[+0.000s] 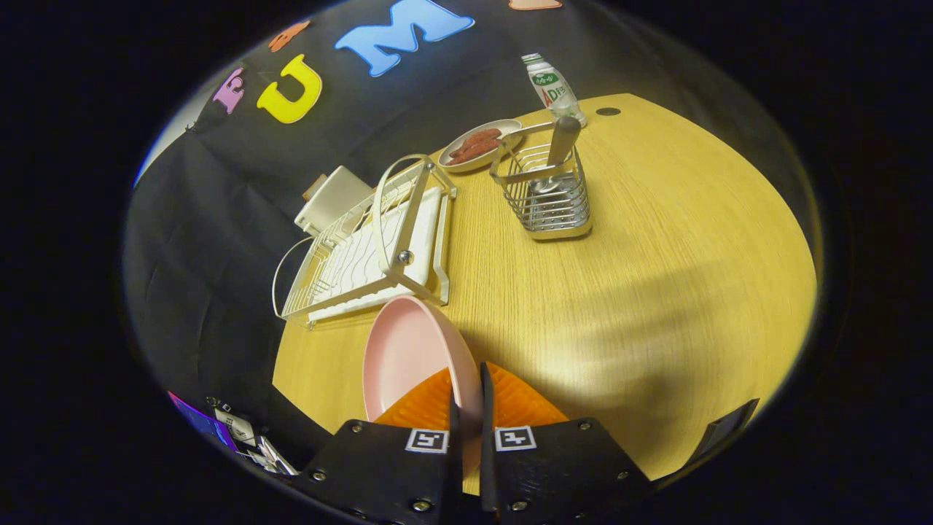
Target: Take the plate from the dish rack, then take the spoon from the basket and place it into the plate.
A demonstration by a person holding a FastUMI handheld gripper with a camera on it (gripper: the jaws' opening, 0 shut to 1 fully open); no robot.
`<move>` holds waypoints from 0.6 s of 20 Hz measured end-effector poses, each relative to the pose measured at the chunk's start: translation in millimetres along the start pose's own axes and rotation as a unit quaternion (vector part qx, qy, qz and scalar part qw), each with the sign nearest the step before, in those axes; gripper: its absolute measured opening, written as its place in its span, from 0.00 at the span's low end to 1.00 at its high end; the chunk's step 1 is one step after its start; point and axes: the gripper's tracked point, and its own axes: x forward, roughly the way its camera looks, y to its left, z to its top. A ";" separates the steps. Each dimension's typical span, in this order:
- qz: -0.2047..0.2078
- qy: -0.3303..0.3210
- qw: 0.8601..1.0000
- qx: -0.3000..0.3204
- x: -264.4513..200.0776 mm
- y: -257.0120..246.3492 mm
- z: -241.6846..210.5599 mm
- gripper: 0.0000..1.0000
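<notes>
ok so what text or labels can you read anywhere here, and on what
label on the bottle: printed, but too small and blurred to read.
square tags on the claw: black-and-white patterns, no words.
pink plate clamped between the claw's fingers, dish rack, basket: no text on them.

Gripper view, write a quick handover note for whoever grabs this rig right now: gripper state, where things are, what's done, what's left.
Gripper: shut on the pink plate, both fingers pinching its rim; plate held on edge, tilted, over the table.
Dish rack: beyond the plate, no dishes in it.
Spoon: standing in the wire basket, past the rack, beside a dish of sausages.
Done: plate is out of the rack.
Left: set the plate down flat, release, take the spoon from the basket, place it in the plate.
</notes>
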 end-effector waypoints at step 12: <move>-0.021 -0.018 0.999 -0.044 29.1 -0.3 2.6 0.22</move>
